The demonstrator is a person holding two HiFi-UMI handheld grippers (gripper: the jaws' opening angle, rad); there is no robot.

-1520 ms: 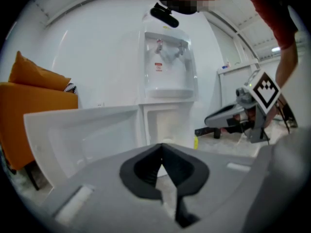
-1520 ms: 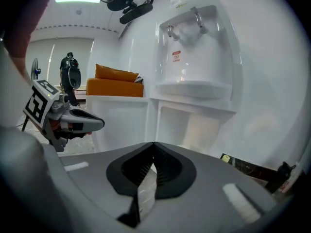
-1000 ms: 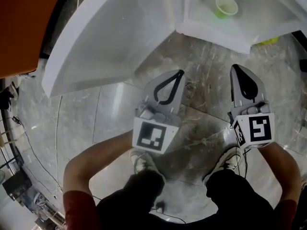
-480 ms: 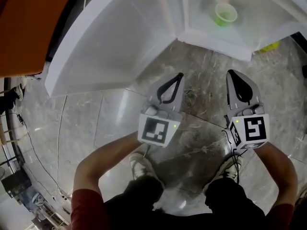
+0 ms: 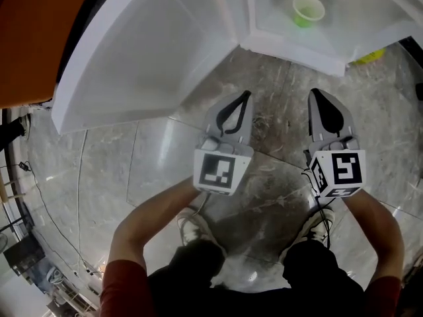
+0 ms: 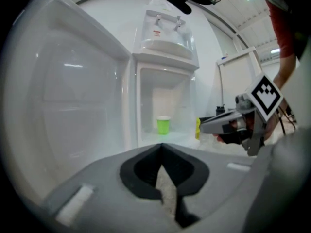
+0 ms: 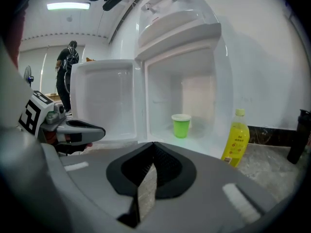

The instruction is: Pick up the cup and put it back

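Reading the head view first: the cup (image 5: 308, 10) stands upright, mouth up, on the floor of the open compartment (image 5: 297, 47) of a white cabinet, set back from the compartment's front edge. Your right hand-held gripper (image 5: 313, 96) points almost straight at it from well short of that edge. Your left hand-held gripper (image 5: 246, 96) is alongside, with the cup ahead and off to its right and the open door (image 5: 152, 58) ahead on its left. Judgement: the right has the nearer, straighter line.

Left gripper view: jaws closed tip to tip, nothing between them. The cup (image 6: 163, 125) shows just above the jaw line, well apart.

Right gripper view: jaws closed and empty. The cup (image 7: 181, 125) lies slightly right of the jaw line, and a yellow bottle (image 7: 236, 140) stands outside the cabinet, further right. You would need to part the jaws before reaching in.
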